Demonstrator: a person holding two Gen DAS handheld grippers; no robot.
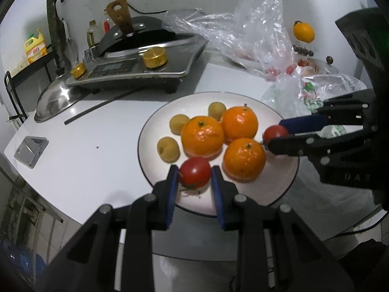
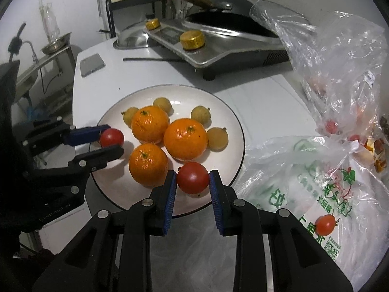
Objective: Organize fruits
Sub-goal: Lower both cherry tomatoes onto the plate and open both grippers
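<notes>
A plate [image 2: 233, 124] sits on the countertop [image 1: 97, 131] in front of the induction cooker [image 1: 136, 68]. On it three oranges [image 2: 186, 138] cluster at the middle, with what look like four longans [image 2: 217, 138] around their far side. A tomato [image 1: 195, 172] lies at one near edge, another tomato [image 2: 192, 178] at the opposite edge. Plastic bags [image 2: 304, 177] lie just right of the plate, with a third tomato [image 2: 325, 224] on the nearest.

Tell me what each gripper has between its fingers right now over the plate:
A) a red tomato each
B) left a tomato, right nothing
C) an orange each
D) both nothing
A: the left gripper brackets a red tomato and the right gripper brackets another tomato, both over the white plate beside the oranges.
</notes>
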